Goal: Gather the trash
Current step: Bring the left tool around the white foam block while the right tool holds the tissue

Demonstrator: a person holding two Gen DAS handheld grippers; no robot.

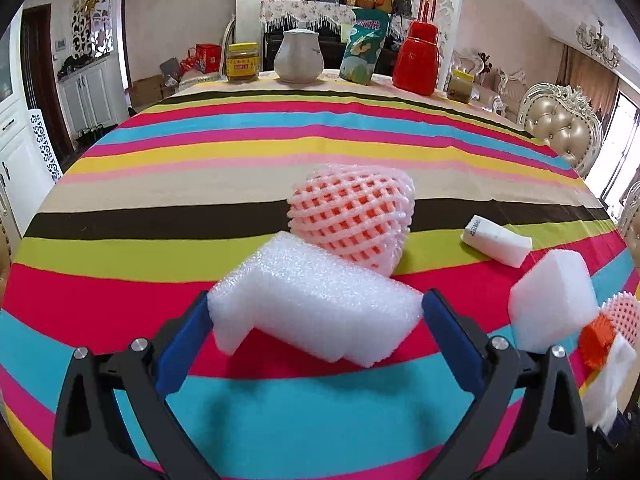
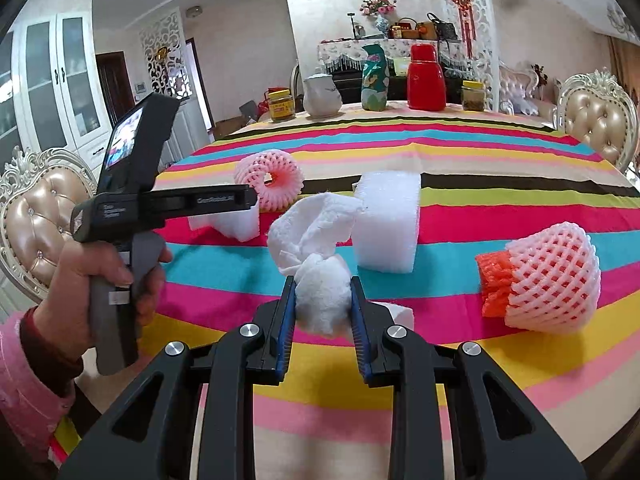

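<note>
Two grippers work over a round table's striped tablecloth (image 1: pixel 280 148) in a dining room with tufted chairs (image 2: pixel 596 116): the left gripper (image 1: pixel 316 312) clamps an L-shaped foam block (image 1: pixel 312 300), the right gripper (image 2: pixel 323 280) pinches crumpled tissue (image 2: pixel 320 296).

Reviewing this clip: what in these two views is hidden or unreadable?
- Left wrist view: whether the L-shaped foam block is lifted off the tablecloth; its underside is hidden.
- Left wrist view: print on the small white packet is too small to read.
- Right wrist view: a white scrap is mostly hidden behind the right gripper and its tissue wad.
- No trash bin shows in either view.
</note>
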